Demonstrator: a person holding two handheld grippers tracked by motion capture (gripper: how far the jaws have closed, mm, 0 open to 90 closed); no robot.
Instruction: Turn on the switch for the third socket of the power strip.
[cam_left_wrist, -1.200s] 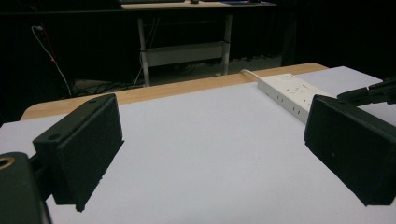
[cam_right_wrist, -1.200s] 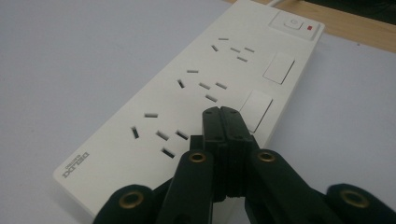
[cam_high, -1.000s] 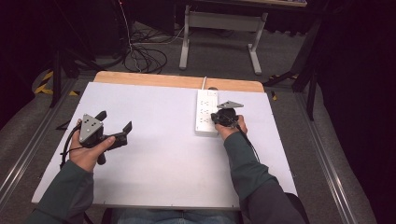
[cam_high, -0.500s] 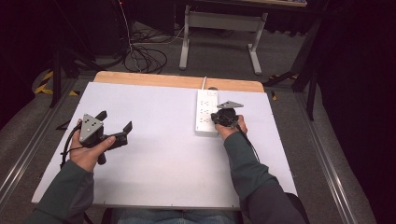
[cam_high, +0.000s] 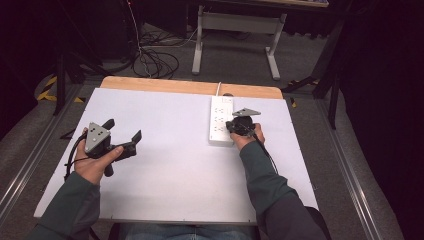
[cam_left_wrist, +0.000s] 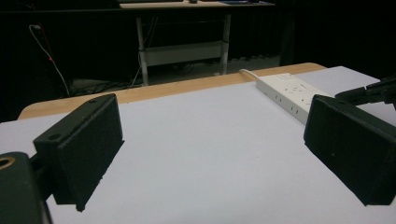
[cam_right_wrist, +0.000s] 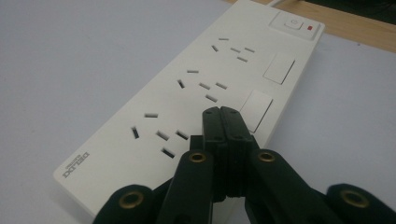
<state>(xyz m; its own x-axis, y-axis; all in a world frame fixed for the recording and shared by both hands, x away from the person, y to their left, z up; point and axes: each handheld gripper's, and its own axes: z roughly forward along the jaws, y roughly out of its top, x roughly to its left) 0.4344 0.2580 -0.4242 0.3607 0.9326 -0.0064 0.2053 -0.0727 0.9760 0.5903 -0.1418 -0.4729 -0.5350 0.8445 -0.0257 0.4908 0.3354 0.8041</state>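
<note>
A white power strip (cam_high: 220, 120) lies on the white table top, right of centre, its cord running off the far edge. The right gripper view has the power strip (cam_right_wrist: 201, 98) close up, with three socket groups, two flat white covers and a switch with a red light at its far end. My right gripper (cam_high: 231, 126) hangs just over the strip's near right part, jaws shut together with nothing between them; its tips (cam_right_wrist: 220, 112) sit beside the nearest white cover. My left gripper (cam_high: 124, 131) is held at the table's left with its jaws wide open and empty; between them the power strip (cam_left_wrist: 289, 93) lies far off.
The white table top (cam_high: 165, 150) has a wooden strip (cam_high: 190, 86) along its far edge. Behind it on the floor stand a metal table frame (cam_high: 235, 35) and tangled cables (cam_high: 150, 55). Rails run along both sides of the table.
</note>
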